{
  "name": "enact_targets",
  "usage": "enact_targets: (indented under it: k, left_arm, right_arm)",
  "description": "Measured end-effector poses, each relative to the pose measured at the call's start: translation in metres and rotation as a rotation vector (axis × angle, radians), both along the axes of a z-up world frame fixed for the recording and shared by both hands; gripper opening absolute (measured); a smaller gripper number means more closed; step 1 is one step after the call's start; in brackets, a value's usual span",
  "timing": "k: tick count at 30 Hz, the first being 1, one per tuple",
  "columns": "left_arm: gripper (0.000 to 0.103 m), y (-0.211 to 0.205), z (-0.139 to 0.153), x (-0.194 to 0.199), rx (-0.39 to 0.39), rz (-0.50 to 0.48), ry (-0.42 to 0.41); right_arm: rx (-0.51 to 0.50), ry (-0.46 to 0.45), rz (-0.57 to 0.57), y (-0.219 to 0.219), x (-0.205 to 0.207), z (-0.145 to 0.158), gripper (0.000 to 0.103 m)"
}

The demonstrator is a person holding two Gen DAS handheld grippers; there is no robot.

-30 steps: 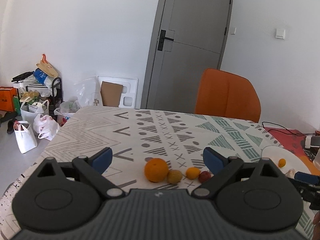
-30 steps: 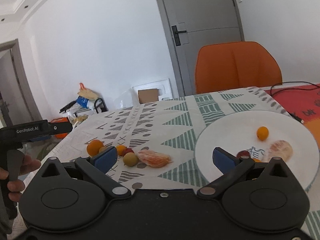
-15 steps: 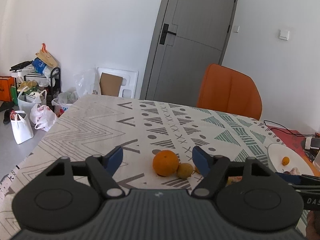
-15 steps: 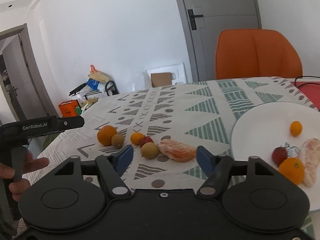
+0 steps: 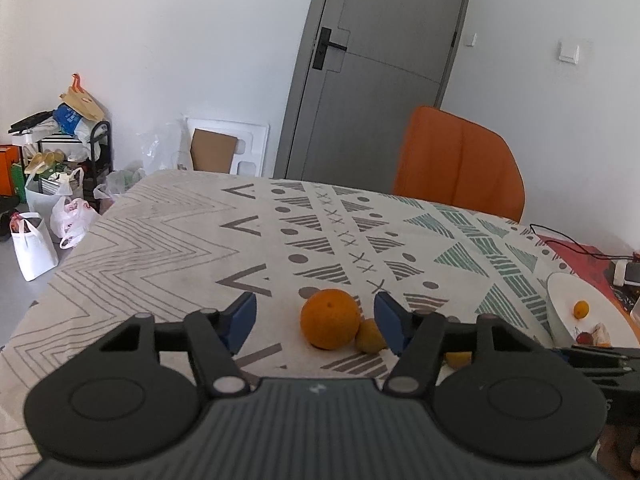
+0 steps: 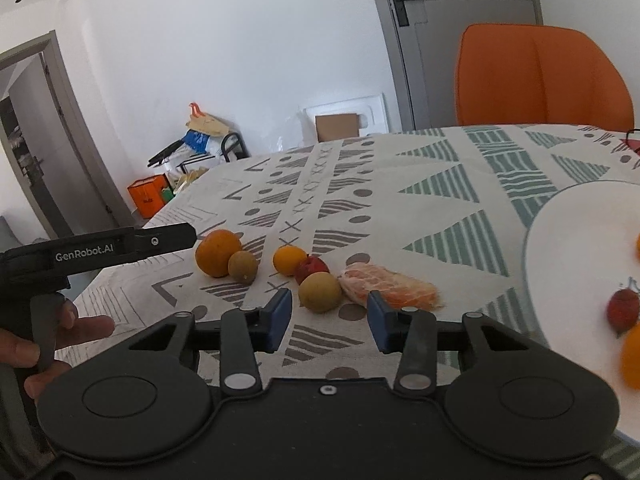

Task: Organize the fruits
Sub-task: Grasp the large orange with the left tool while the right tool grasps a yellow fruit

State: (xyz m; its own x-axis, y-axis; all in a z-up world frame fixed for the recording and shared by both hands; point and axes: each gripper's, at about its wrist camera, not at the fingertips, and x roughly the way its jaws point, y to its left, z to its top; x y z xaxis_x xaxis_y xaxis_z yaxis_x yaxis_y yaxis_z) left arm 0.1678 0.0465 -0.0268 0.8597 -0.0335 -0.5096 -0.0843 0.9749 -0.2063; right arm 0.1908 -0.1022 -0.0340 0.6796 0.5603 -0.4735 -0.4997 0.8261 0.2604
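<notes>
Both my grippers, left (image 5: 315,322) & right (image 6: 327,316), have jaws apart, holding nothing. Plate (image 6: 568,256) has approx 4 fruits; 6 more on tablecloth (image 6: 400,168), incl. big orange (image 5: 330,318). Approx. halfway.

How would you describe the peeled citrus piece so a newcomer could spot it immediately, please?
On the patterned tablecloth, a row of fruit runs toward the white plate. The peeled citrus piece lies at the plate end of the row, the only skinless, elongated, segmented one among round whole fruits.

Patterned tablecloth table (image 6: 400,168), loose fruits (image 6: 218,253), peeled orange (image 6: 388,286), white plate (image 6: 568,256)
</notes>
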Motion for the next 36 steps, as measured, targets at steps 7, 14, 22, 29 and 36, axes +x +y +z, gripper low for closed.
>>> enact_targets:
  k: [7,14,22,29,36]
  left_arm:
    - [0.055,0.0,-0.009,0.015,-0.004,-0.016,0.034]
    - [0.05,0.001,-0.017,0.025,-0.021,-0.027,0.05]
    - [0.037,-0.005,-0.02,0.023,-0.015,-0.052,0.045]
    - [0.037,-0.004,-0.01,0.011,-0.021,-0.045,0.031]
    - [0.037,-0.015,0.007,-0.004,-0.019,-0.067,-0.012]
  right_arm:
    - [-0.018,0.009,0.025,0.015,0.009,0.0,0.038]
    - [-0.039,0.02,0.022,0.02,0.016,-0.007,0.027]
    - [-0.031,0.027,0.021,0.018,0.015,-0.006,0.026]
    - [-0.019,0.012,0.012,0.012,0.006,0.0,0.026]
    - [0.002,-0.025,-0.019,-0.002,-0.009,0.011,0.026]
